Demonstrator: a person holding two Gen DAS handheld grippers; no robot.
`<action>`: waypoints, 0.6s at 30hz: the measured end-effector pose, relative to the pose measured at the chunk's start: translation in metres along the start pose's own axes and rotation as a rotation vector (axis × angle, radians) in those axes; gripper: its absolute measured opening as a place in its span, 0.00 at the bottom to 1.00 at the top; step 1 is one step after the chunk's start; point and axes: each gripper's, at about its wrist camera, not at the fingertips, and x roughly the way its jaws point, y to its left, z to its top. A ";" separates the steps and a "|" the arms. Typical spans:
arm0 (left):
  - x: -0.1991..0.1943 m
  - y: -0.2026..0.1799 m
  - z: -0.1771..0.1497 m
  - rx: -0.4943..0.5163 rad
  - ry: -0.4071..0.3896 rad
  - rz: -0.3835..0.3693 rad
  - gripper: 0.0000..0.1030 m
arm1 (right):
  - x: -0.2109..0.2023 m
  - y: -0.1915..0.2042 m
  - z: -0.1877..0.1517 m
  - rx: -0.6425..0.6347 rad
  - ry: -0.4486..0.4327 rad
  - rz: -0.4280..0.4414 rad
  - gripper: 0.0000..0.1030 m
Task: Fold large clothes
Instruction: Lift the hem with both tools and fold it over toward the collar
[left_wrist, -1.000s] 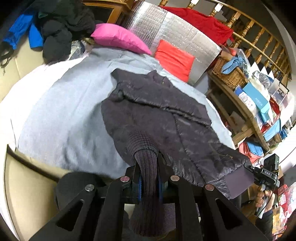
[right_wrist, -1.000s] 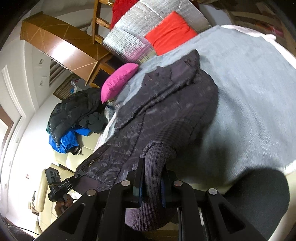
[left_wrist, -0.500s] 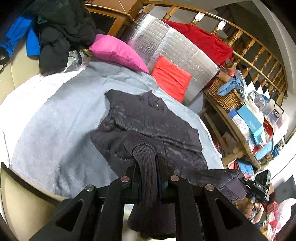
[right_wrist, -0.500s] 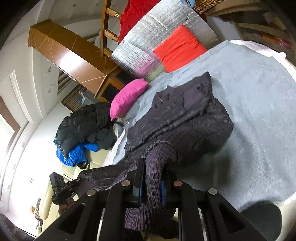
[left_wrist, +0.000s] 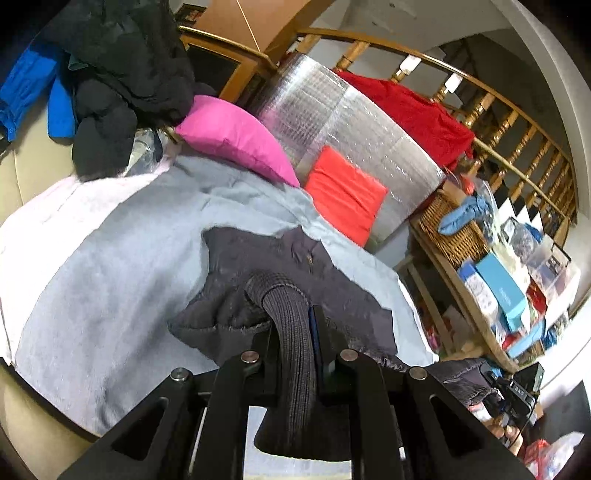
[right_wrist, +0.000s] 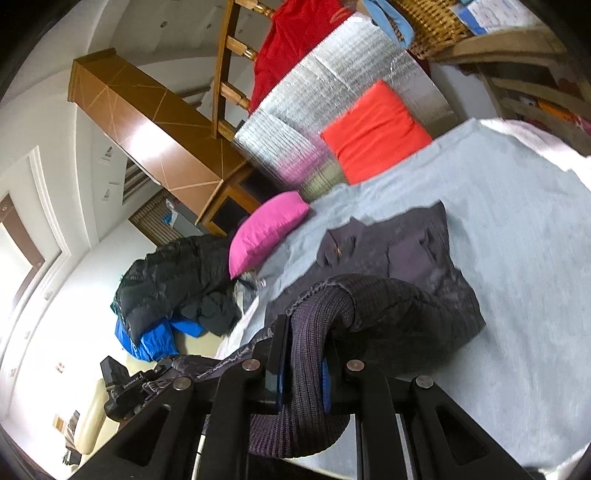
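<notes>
A dark quilted jacket (left_wrist: 258, 266) lies collar-far on the grey blanket (left_wrist: 110, 277). Its ribbed knit hem (left_wrist: 291, 362) is raised off the blanket. My left gripper (left_wrist: 295, 325) is shut on one end of that hem, and the knit hangs down between its fingers. In the right wrist view my right gripper (right_wrist: 306, 343) is shut on the other end of the hem (right_wrist: 314, 406), with the jacket (right_wrist: 417, 258) bunched behind it. The hem edge stretches between the two grippers. The left gripper (right_wrist: 162, 365) shows at the lower left of that view.
A pink cushion (left_wrist: 236, 136), a red cushion (left_wrist: 343, 192) and a silver foil mat (left_wrist: 343, 122) line the far side. A heap of black and blue clothes (left_wrist: 110, 74) sits far left. A wooden shelf (left_wrist: 454, 280) with a basket and boxes stands on the right.
Both grippers have risen and moved toward the collar with the hem. The jacket's lower half has come off the blanket and doubled over the upper half.
</notes>
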 end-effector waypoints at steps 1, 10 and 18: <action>0.001 -0.001 0.002 -0.001 -0.007 0.006 0.13 | 0.002 0.002 0.004 -0.003 -0.008 0.001 0.15; 0.015 -0.019 0.028 0.019 -0.074 0.052 0.13 | 0.015 0.009 0.034 -0.002 -0.068 0.001 0.15; 0.038 -0.031 0.056 0.027 -0.115 0.072 0.13 | 0.033 0.011 0.066 -0.004 -0.110 -0.017 0.14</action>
